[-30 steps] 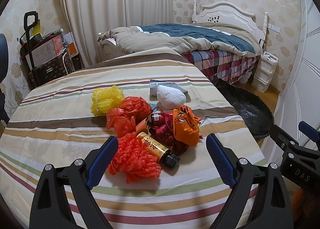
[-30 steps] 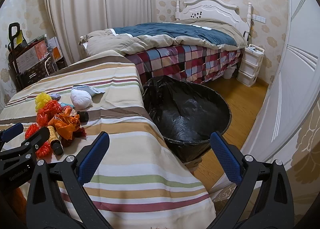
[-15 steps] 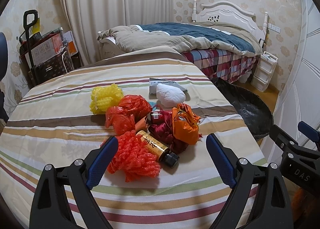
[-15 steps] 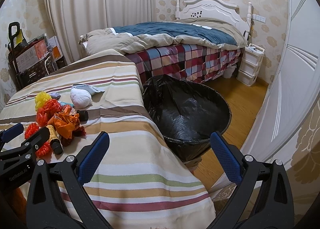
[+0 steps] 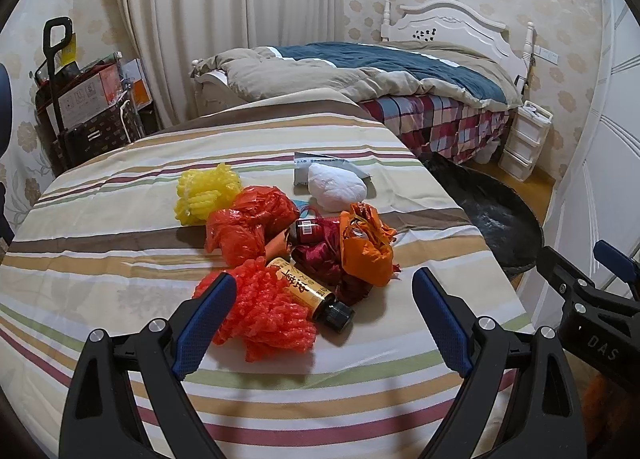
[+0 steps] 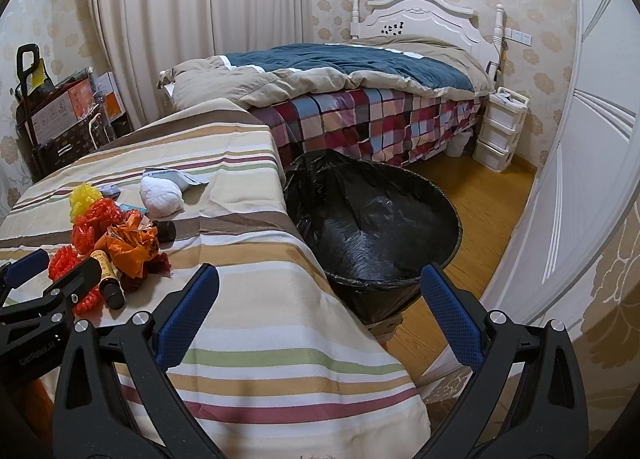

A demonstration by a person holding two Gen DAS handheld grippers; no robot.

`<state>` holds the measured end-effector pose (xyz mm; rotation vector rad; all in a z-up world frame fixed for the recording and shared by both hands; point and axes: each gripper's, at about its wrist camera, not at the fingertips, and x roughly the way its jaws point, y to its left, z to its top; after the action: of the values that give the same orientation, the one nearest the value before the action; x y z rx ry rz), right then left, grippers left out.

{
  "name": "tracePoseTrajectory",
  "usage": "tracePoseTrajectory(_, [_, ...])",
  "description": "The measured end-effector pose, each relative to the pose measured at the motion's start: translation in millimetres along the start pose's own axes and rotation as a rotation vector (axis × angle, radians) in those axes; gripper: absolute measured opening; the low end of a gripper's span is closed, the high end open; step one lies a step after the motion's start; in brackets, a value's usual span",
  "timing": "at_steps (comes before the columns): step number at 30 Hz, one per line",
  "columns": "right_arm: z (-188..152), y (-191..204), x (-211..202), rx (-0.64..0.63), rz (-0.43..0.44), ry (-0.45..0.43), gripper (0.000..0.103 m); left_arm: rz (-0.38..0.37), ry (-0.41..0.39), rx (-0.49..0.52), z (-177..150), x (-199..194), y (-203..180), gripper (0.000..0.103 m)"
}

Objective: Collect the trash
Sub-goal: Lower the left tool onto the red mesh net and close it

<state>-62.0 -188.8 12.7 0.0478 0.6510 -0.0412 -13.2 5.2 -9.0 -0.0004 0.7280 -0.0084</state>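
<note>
right gripper [image 6: 318, 311] jaws closing slightly from full spread, nothing between them; left gripper [image 5: 320, 317] wide, empty, unmoved near the red mesh wad [image 5: 262, 313]. trash pile untouched on striped table [image 5: 120, 259], lined bin [image 6: 376, 227] right; collecting not begun.

A striped cloth [image 6: 256, 259] is seen covering a table, with a black-lined bin [image 6: 376, 227] set on the wooden floor just beside its right edge. The right gripper [image 6: 320, 311] is held over the table edge, its jaws closing with nothing between them. Trash is heaped at the left: a white wad [image 6: 162, 197], an orange bag [image 6: 132, 245], red netting [image 6: 64, 263] and a dark-capped bottle [image 6: 108, 279]. The left gripper [image 6: 48, 275] is partly seen at the left border.
</note>
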Motion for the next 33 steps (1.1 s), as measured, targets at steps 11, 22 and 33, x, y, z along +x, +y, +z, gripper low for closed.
tracePoseTrajectory(11, [-10,1,3,-0.01,0.011,0.012,0.081,0.012,0.009,0.008,-6,-14,24,0.073])
tracePoseTrajectory(22, [-10,11,-3,-0.009,0.046,0.026,0.081,0.01,0.041,-0.034,-17,-16,44,0.077])
tracePoseTrajectory(33, [-10,21,0,-0.028,0.056,0.044,0.081,0.063,0.057,0.002,-20,11,41,0.083])
